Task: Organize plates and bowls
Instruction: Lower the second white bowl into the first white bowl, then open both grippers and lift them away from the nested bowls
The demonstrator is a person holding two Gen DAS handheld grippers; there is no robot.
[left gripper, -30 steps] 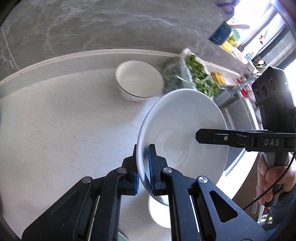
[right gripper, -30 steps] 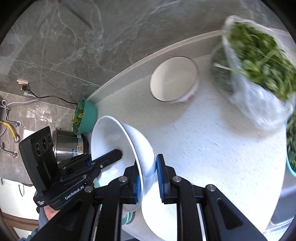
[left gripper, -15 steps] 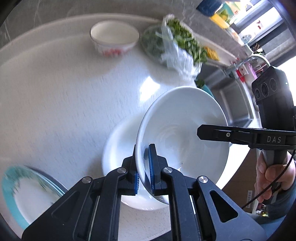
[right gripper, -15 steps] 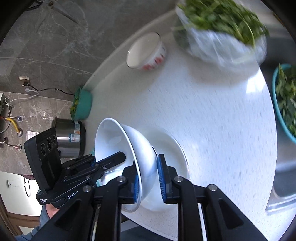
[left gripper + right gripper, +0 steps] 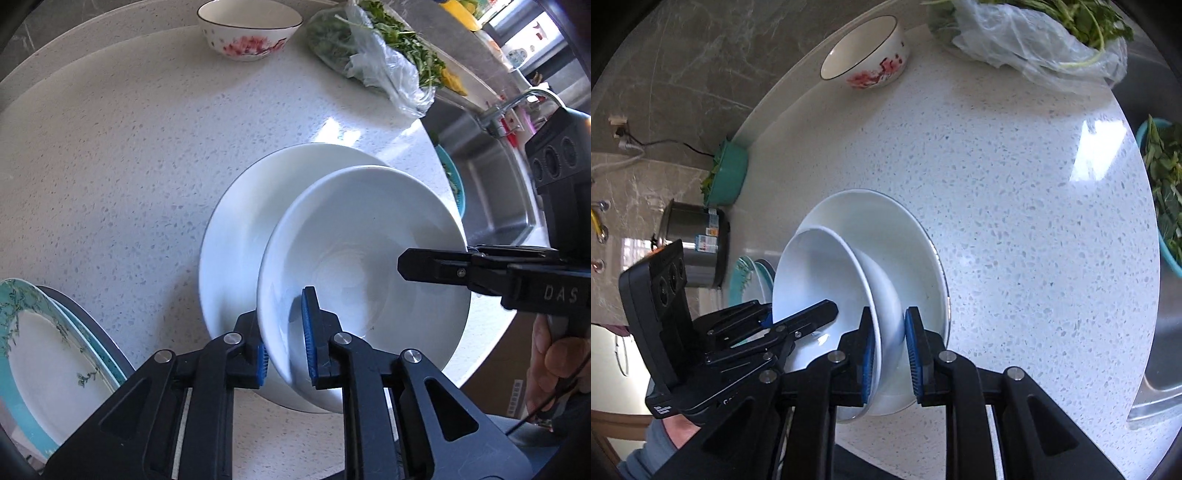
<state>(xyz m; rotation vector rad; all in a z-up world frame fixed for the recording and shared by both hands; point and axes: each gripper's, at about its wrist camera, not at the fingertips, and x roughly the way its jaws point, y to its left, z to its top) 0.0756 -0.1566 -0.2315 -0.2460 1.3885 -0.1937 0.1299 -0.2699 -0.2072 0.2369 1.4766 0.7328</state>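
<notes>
Left hand-held gripper (image 5: 284,338) straddles the near rim of a white bowl (image 5: 364,280), one blue pad (image 5: 309,332) inside the bowl and the other outside under the rim; its jaws are opening, and a gap shows between the inner pad and the bowl wall. Right hand-held gripper (image 5: 891,354) clamps the opposite rim of the same bowl (image 5: 816,280), with both pads pressing the wall. In the left view the right hand-held gripper (image 5: 436,267) reaches over the far rim from the right, with a hand (image 5: 557,362) on its handle.

The bowl sits tilted in a larger white plate (image 5: 243,229) that lies flat on the speckled white surface (image 5: 110,166). Whether the bowl's base rests fully on the plate cannot be told.

To the left of the plate lies a stack of teal-rimmed plates (image 5: 40,354). At the far edge of the surface stands a flowered bowl (image 5: 247,31), well apart from the plate. Beside it lies a clear bag of greens (image 5: 376,55). A steel sink (image 5: 495,192) adjoins the surface on the right. In the right view a steel pot (image 5: 696,247) and a teal basin (image 5: 729,173) stand along the wall.
</notes>
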